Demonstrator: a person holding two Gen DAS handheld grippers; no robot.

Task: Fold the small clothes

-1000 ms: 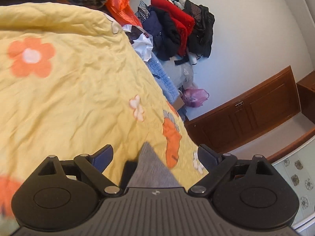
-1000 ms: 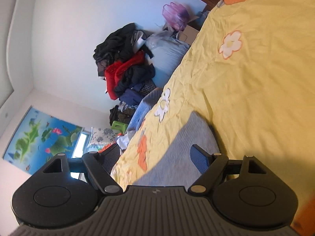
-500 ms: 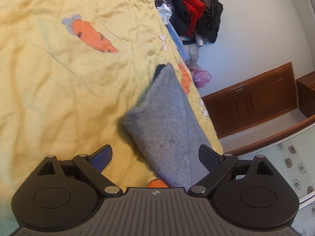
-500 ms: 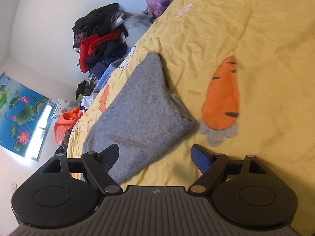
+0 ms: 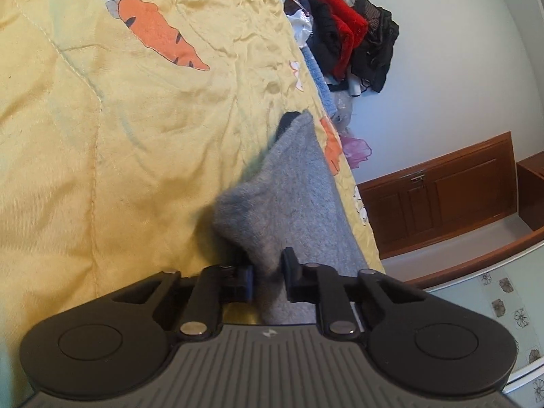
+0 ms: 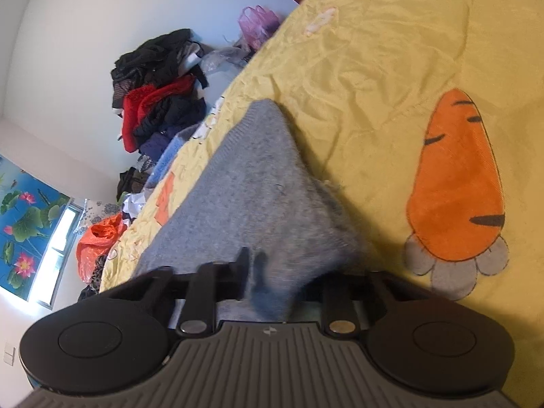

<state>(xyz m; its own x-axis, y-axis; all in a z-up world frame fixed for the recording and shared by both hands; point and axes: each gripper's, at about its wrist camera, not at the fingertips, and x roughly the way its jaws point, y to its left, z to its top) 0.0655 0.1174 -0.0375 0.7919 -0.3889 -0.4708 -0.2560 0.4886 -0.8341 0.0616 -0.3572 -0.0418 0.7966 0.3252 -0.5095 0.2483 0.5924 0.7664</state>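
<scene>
**Both grippers pinching the near corners of the grey knit**

The left gripper [image 5: 267, 277] is sitting low over the yellow quilt [image 5: 102, 170], and its jaws, having just been closing, are now pressing together on a bunched near corner of the grey knitted garment [image 5: 289, 197]. The cloth is rising into a small peak just ahead of the jaws, then running away from them in a narrowing strip towards the far edge of the bed, beside the printed carrot [image 5: 156, 34]. A pile of dark and red clothes [image 5: 346, 34] is lying well apart, against the wall.

The right gripper [image 6: 272, 275] is doing the same at the garment's [image 6: 244, 183] other near corner: its jaws have just been closing and are now nearly together with a thick fold of grey knit squeezed between them. The fabric is draping over and partly hiding one finger, so the exact contact there is hard to read. A large orange carrot print [image 6: 459, 183] is lying just beside the garment on the quilt [image 6: 374, 51].

The piece is looking soft, light and limp, with a fuzzy surface that should be gripping well. It will likely be sagging and stretching between the two holds, so taking it at the corners, as here, seems the sound choice.
</scene>
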